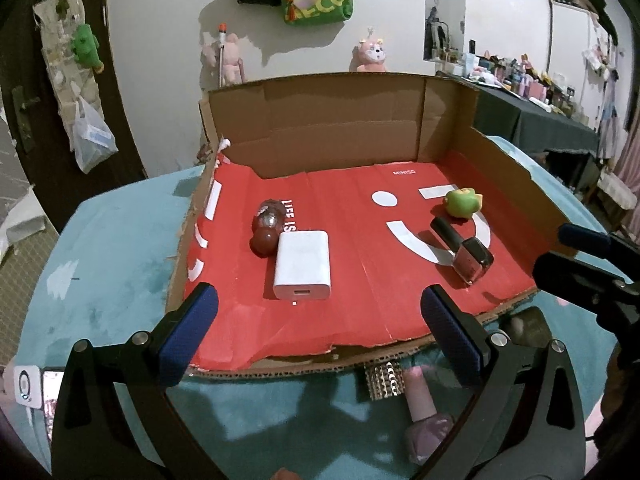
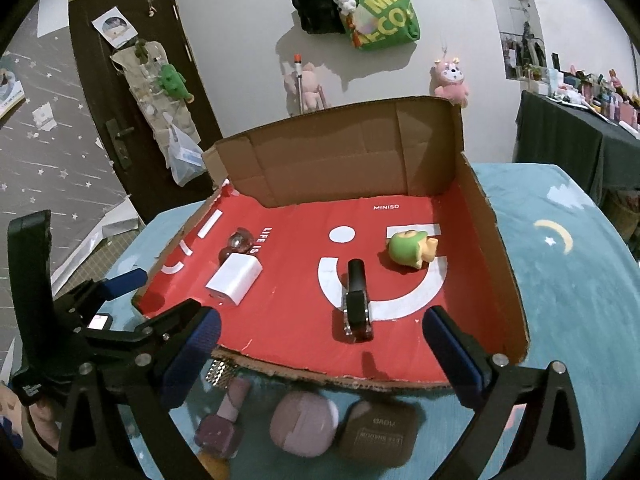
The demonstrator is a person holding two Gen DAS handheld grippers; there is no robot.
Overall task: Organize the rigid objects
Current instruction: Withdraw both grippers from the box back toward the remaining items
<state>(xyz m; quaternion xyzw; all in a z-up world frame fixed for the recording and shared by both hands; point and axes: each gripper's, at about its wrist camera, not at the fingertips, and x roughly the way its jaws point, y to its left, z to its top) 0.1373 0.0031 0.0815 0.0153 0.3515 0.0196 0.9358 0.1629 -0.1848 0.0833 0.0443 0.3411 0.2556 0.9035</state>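
Left wrist view, going left to right inside the cardboard tray [image 1: 504,168]: a dark red bottle [image 1: 266,226] lies on its side with a white charger [image 1: 303,265] touching its cap end, then well apart a dark nail polish bottle [image 1: 464,250] lying flat, and just beyond it a green toy [image 1: 462,202] near the right wall. That makes four things in the tray – one of each.

Outside, on the blue blanket [image 1: 112,248] near the tray's front edge, the right wrist view shows a silver studded piece [image 2: 218,374], a pink nail polish bottle [image 2: 224,420], a round pink case [image 2: 304,424] and a brown box [image 2: 378,428], one of each, all blurred through the clear plate at the base of the tongs, so four are, I judge, yet to be placed.

The left gripper [image 1: 318,322] has its jaws spread wide with nothing between them; the right gripper [image 2: 320,340] is likewise fully spread and holds nothing.

Risks, as I judge them: the red bottle is round and could roll if the charger is nudged – the dark nail polish could also roll or skid on the smooth red floor. The two grippers sit close together, so reaching for the crowded pieces on the blanket could knock them into each other or clip the tray's torn front edge
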